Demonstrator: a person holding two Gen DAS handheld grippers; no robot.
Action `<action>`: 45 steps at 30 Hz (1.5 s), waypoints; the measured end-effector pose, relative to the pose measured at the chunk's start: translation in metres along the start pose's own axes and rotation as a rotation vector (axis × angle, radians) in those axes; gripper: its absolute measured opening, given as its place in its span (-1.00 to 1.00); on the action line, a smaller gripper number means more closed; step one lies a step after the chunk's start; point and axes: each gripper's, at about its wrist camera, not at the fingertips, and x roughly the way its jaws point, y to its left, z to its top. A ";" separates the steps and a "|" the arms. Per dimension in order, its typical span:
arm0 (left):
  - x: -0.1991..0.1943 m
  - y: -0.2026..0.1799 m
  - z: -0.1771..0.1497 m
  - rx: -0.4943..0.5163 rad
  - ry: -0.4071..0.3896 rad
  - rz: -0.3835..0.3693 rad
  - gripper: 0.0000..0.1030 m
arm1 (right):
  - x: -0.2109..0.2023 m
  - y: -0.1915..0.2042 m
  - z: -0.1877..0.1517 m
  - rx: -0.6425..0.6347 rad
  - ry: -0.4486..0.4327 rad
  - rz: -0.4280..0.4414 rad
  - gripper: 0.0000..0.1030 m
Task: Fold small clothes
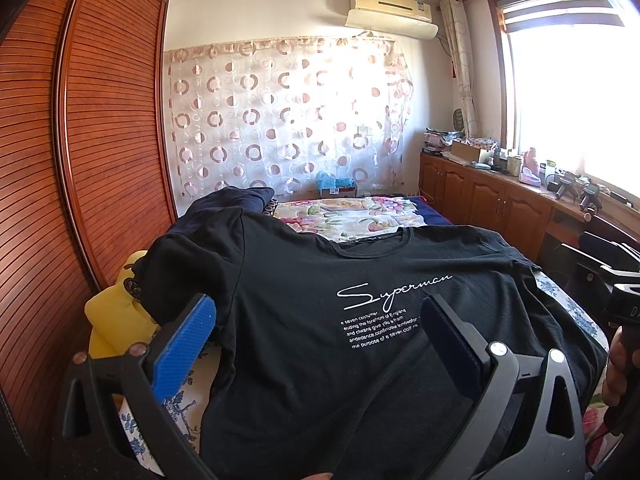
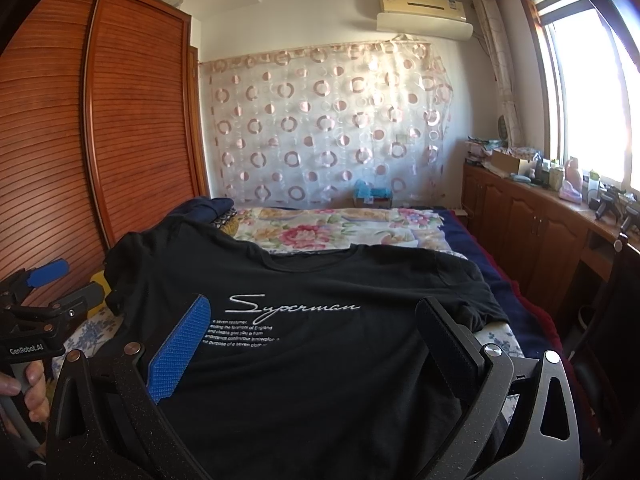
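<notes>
A black T-shirt [image 1: 312, 264] with white "Superman" lettering lies spread flat, front up, on the bed, collar toward the far wall. In the right wrist view the same T-shirt [image 2: 328, 280] fills the near bed. My left gripper [image 1: 320, 320] hovers open above the shirt's lower left part, blue-padded fingers wide apart, nothing between them. My right gripper [image 2: 316, 320] is open too, above the shirt's lower right part, holding nothing. The left gripper's body [image 2: 36, 300] shows at the left edge of the right wrist view, a hand on its handle.
A floral bedsheet [image 1: 344, 212] covers the bed beyond the shirt. Dark folded clothes [image 1: 232, 200] and a yellow soft toy [image 1: 116, 312] sit at the left by the wooden wardrobe [image 1: 80, 140]. A low cabinet [image 1: 500, 196] with clutter runs along the right under the window.
</notes>
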 end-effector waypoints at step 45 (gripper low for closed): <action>-0.002 0.000 0.000 -0.001 -0.004 -0.001 1.00 | 0.004 0.012 0.002 0.000 -0.004 0.007 1.00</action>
